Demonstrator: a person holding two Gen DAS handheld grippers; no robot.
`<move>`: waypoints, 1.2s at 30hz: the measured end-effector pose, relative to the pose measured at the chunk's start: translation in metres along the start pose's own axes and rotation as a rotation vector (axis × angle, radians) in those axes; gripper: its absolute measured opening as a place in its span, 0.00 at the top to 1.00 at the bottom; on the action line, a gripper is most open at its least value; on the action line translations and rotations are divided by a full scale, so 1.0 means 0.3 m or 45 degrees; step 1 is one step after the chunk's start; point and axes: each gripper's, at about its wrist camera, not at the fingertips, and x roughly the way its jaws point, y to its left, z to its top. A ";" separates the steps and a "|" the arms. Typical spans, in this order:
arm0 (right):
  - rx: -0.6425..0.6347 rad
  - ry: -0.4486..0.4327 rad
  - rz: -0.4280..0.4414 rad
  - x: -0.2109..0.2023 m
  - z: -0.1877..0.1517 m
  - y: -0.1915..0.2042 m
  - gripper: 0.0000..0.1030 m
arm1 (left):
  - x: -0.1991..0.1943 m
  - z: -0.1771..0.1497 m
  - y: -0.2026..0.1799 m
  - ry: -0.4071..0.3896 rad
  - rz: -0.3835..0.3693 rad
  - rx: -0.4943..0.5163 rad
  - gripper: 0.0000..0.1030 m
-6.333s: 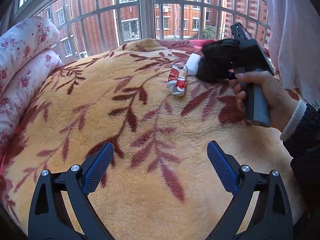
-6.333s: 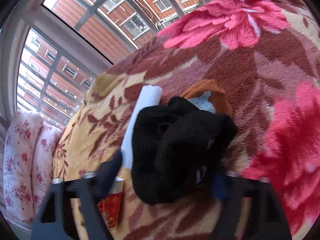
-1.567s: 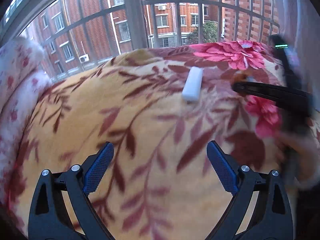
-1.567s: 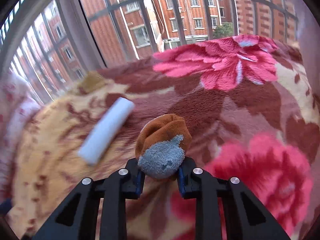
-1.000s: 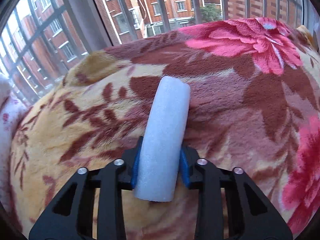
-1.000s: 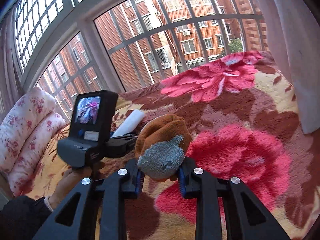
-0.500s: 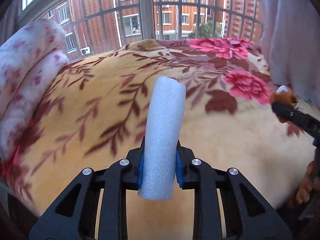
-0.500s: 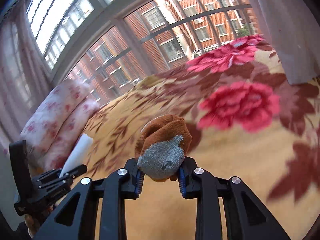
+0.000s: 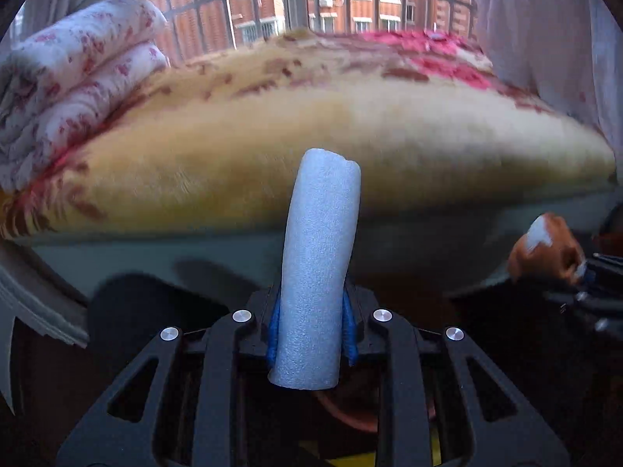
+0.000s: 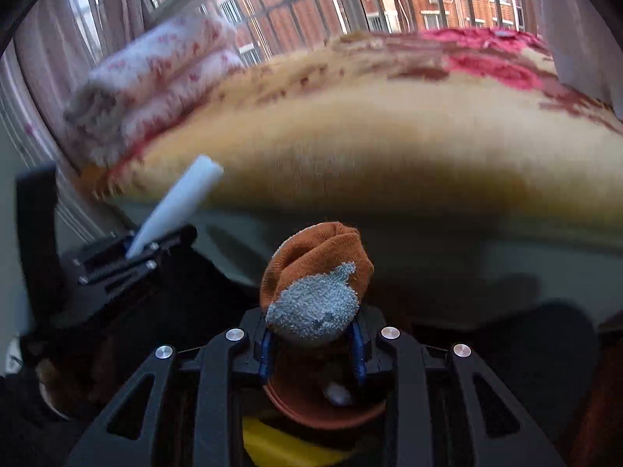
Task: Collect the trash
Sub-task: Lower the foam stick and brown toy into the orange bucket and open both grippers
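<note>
Bed [image 9: 350,132] covered by plush yellow blanket [image 10: 389,132], maroon leaf print, pink-red flowers toward far right; folded white floral quilt [image 9: 74,89] stacked at left end, against window side; edges motion-blurred.

Ahead of both grippers the bed [image 9: 350,144] edge rises like a wall, its blanket [image 10: 389,144] top open behind. Folded quilts [image 9: 70,78] block the left end, a curtain [image 9: 545,31] the right. Below the edge lies dark open room, blurred.
</note>
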 end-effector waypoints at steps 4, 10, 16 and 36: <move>-0.011 0.108 -0.025 0.086 -0.064 0.006 0.71 | 0.071 -0.034 -0.023 0.113 -0.054 0.014 0.77; -0.059 0.148 -0.036 0.125 -0.079 0.013 0.65 | 0.116 -0.039 -0.024 0.177 -0.068 0.013 0.73; -0.046 0.194 -0.036 0.151 -0.086 -0.003 0.60 | 0.137 -0.055 -0.016 0.212 -0.082 -0.012 0.68; 0.032 0.048 -0.106 0.040 -0.062 -0.080 0.25 | 0.122 -0.039 0.002 0.203 -0.061 -0.021 0.20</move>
